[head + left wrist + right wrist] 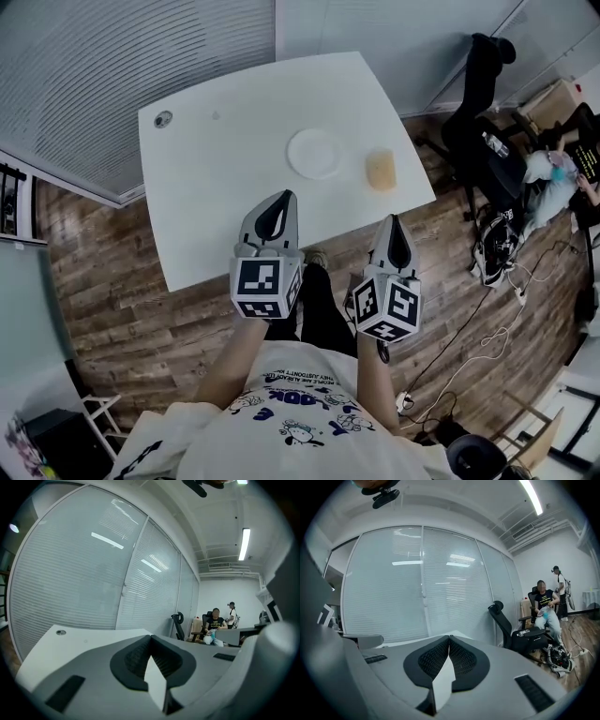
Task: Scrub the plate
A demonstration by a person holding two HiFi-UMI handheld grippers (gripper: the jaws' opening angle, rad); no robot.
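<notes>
plate: a round white plate [314,153] lies flat on the tabletop [216,197], a little right of the frame's middle in the head view, with nothing on it.
sponge: a tan block, most likely the sponge [381,170], lies just right of the plate and apart from it, its longer side running up and down the frame.
left tongs: the left tongs [285,197] have their jaws closed tip to tip with nothing between them, as the left gripper view confirms.
right tongs: the right tongs [393,221] are also closed and hold nothing.
key relation: the plate sits above and slightly right of the left tongs' tip. the sponge sits almost straight above the right tongs' tip. neither is touched. the left tongs are nearer the plate and the right tongs nearer the sponge.
judgement: scrubbing has not begun. the right jaws would need to part to take the sponge.
surface: white, smooth and bare but for those two things and a small round grommet [163,118] near its upper left corner.
room: dark wood plank floor [112,309], a glass wall with blinds [141,47] along the top, an office chair [478,84] and seated people at the upper right, and cables trailing across the floor at the right.
</notes>
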